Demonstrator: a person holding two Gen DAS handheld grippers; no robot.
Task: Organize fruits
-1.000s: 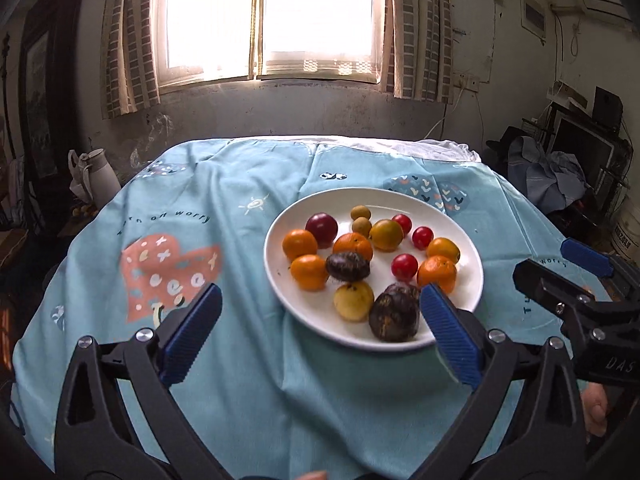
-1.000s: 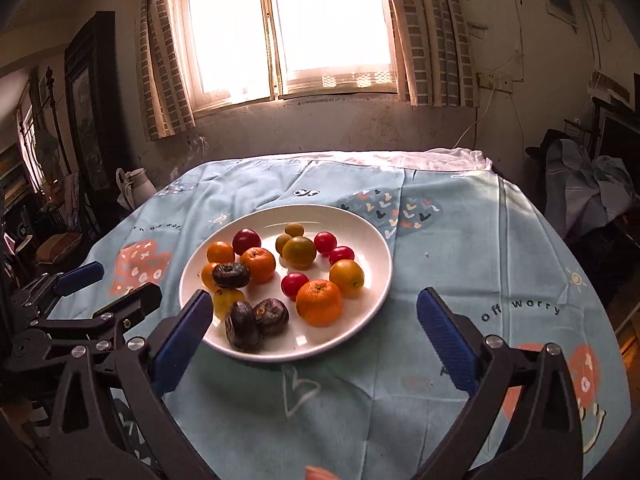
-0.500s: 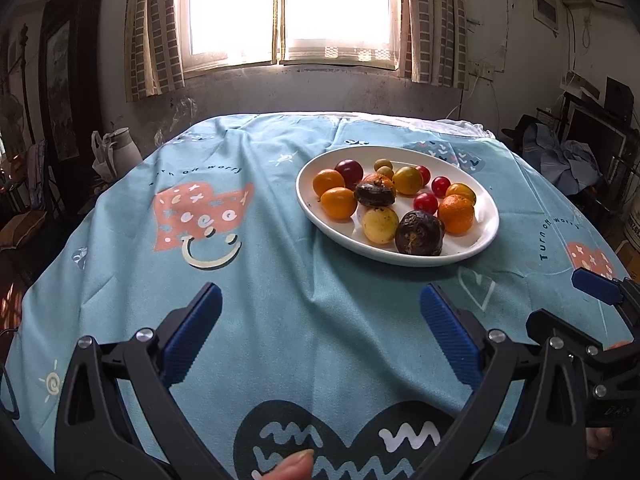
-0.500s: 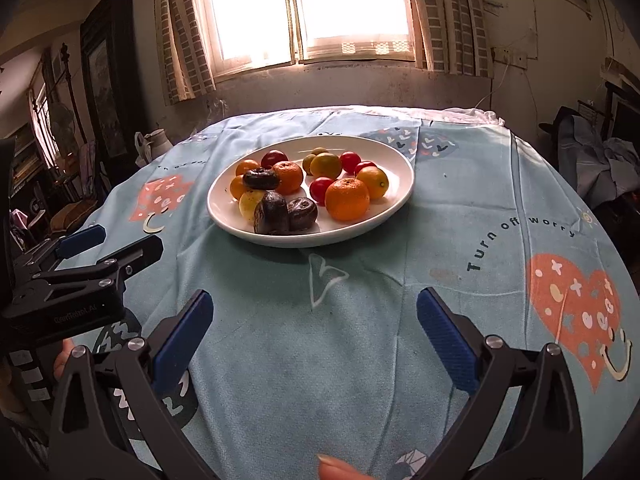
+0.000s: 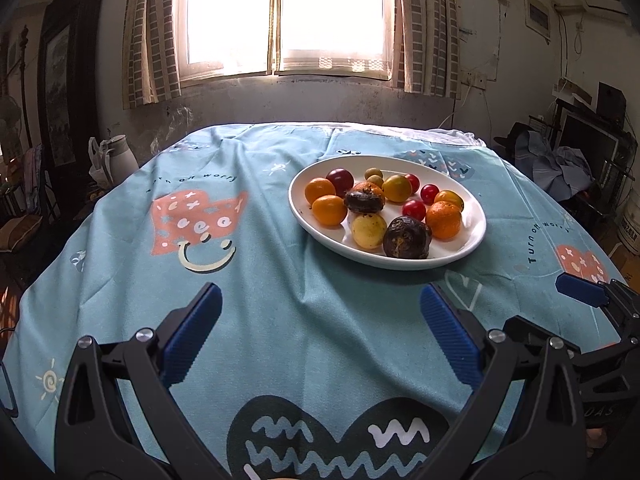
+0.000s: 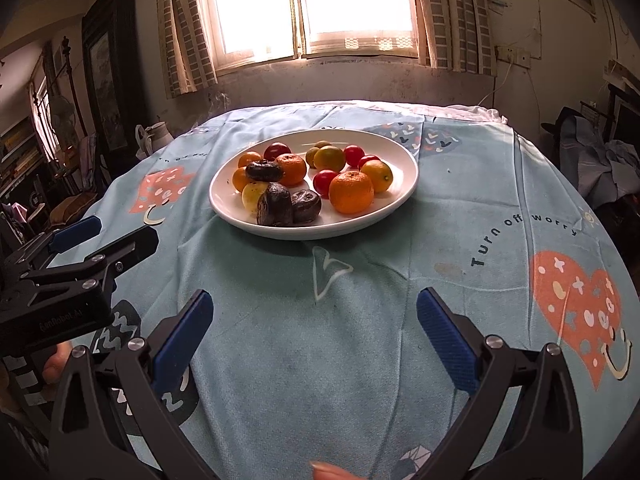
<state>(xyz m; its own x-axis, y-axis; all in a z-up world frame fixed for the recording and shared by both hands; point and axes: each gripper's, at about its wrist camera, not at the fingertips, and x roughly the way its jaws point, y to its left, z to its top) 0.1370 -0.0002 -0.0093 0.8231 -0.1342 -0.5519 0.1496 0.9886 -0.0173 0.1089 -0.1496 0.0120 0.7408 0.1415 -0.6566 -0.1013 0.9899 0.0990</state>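
a bright two-pane window (image 5: 286, 16) sits in the far wall, daylight washing it out; checked curtains (image 5: 150, 32) hang at both sides; the wall below (image 5: 320, 100) is grey and stained; a dark framed panel (image 5: 60, 92) stands at the left, with a white jug (image 5: 116, 158) near it; a round table under a pale blue printed cloth (image 5: 280, 320) fills the foreground; crumpled clothes (image 5: 560, 170) lie at the right.

Black left tool (image 5: 320, 340) frame, ribbed blue pads (image 5: 448, 336), silver screws.
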